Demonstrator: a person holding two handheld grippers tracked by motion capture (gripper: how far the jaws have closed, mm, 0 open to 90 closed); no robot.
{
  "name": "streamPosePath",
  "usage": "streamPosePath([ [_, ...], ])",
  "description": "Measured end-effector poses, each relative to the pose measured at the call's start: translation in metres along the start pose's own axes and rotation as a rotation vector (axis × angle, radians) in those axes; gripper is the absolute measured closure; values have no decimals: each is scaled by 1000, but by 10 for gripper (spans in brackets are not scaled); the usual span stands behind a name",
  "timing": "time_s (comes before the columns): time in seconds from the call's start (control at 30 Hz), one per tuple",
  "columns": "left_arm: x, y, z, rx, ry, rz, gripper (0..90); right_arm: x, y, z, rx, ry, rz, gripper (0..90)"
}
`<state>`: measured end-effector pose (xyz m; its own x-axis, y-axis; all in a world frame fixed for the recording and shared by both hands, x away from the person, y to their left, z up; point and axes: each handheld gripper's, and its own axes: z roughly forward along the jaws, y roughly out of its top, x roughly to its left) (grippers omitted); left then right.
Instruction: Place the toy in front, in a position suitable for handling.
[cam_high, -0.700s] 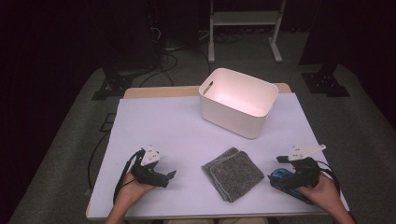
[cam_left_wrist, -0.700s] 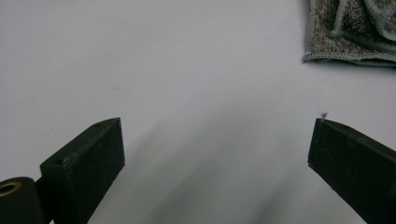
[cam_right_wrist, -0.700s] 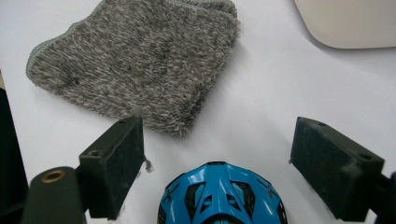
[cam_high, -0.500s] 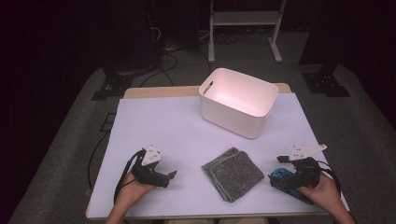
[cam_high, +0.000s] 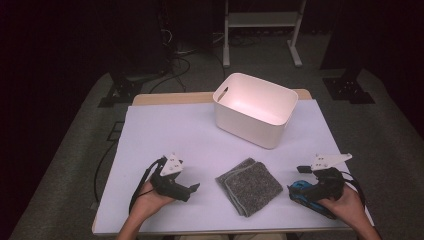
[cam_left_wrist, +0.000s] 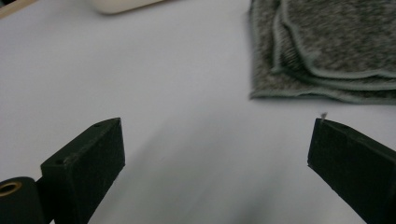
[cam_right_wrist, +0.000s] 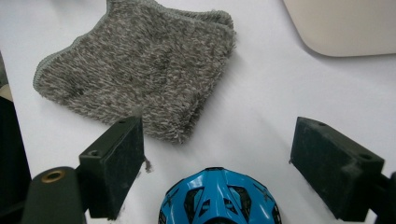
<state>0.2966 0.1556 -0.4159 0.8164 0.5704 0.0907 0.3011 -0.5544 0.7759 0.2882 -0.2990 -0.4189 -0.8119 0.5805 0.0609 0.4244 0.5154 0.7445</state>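
Nothing moved yet. Your left gripper (cam_high: 195, 188) and right gripper (cam_high: 295, 187) both rest on the surface (cam_high: 165, 130), jaws apart and empty. The folded grey towel (cam_high: 249, 185) lies between them, untouched; the white bin (cam_high: 252, 125) beyond stands empty.

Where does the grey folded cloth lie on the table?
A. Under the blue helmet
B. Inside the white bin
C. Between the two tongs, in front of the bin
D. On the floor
C: in the high view the cloth lies flat on the table between the left tongs and the right tongs, nearer the person than the bin.
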Motion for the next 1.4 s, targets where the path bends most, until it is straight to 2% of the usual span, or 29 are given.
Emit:
streamPosePath([
  [0.1,-8,15,6,-11,-56,45,46,0,1,-2,-15,4,4,162],
  [0.33,-25,50,24,-18,-134,138,55,0,2,-6,-24,4,7,162],
  [0.5,-39,71,43,-2,-196,205,67,-1,1,-7,-26,2,8,162],
  [0.57,-44,77,51,9,-215,217,67,-1,1,-8,-26,2,9,162],
  [0.67,-49,84,62,22,-233,246,108,-2,0,-8,-26,4,11,162],
  [0.87,-62,98,88,48,-277,303,118,-3,1,-8,-27,8,9,162],
  [0.97,-67,102,100,65,-304,320,124,-4,0,-8,-26,9,13,162],
  [1.1,-73,105,115,86,-324,316,124,-4,0,-9,-25,10,15,162],
  [1.13,-76,106,121,106,-334,334,127,-4,0,-9,-25,9,15,162],
  [1.4,-89,111,140,146,-381,371,146,-5,-1,-9,-28,11,15,162],
])
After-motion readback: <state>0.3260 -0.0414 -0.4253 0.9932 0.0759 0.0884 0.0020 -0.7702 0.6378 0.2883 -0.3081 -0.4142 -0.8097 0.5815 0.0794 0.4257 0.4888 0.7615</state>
